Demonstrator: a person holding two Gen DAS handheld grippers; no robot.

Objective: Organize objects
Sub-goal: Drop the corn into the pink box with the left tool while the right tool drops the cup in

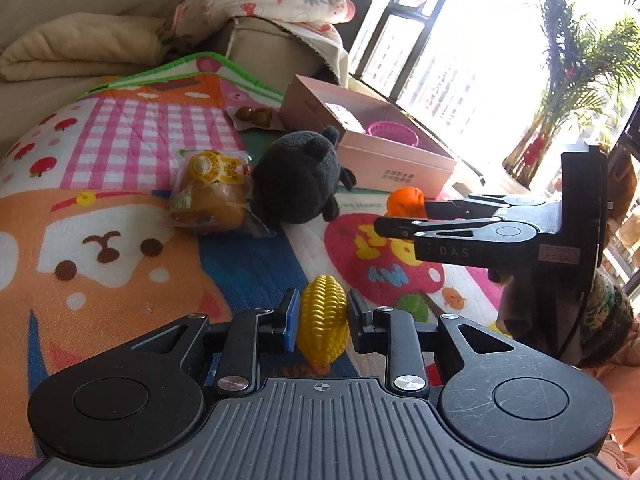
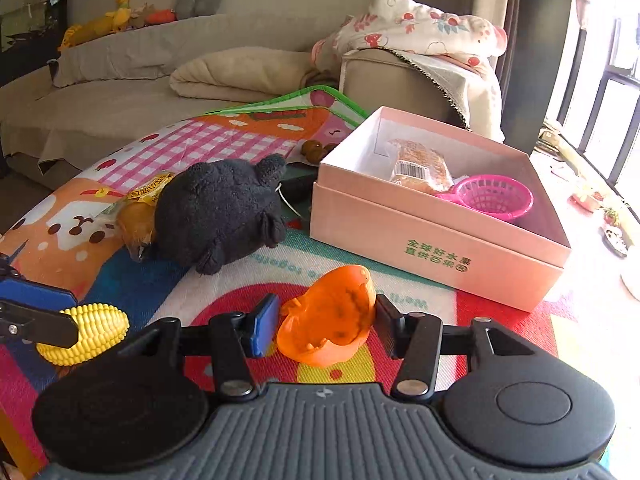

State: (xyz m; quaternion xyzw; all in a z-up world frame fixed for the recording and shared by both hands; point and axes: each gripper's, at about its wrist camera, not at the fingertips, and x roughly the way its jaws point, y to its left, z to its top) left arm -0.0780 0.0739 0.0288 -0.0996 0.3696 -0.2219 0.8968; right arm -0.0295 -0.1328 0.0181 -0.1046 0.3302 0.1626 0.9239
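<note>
Play mat (image 2: 224, 280) on the floor: your left gripper (image 1: 323, 316) pinches the corn (image 1: 322, 322), your right gripper (image 2: 326, 320) pinches the orange toy (image 2: 330, 320), pink box (image 2: 432, 248) ahead-right, nearer your right.

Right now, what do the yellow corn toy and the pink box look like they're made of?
Yellow corn toy: likely moulded plastic or rubber, with a glossy sheen on regular kernel ridges. Pink rectangular box: probably matte cardboard, with crisp folded edges, printed green characters and a white interior.
</note>
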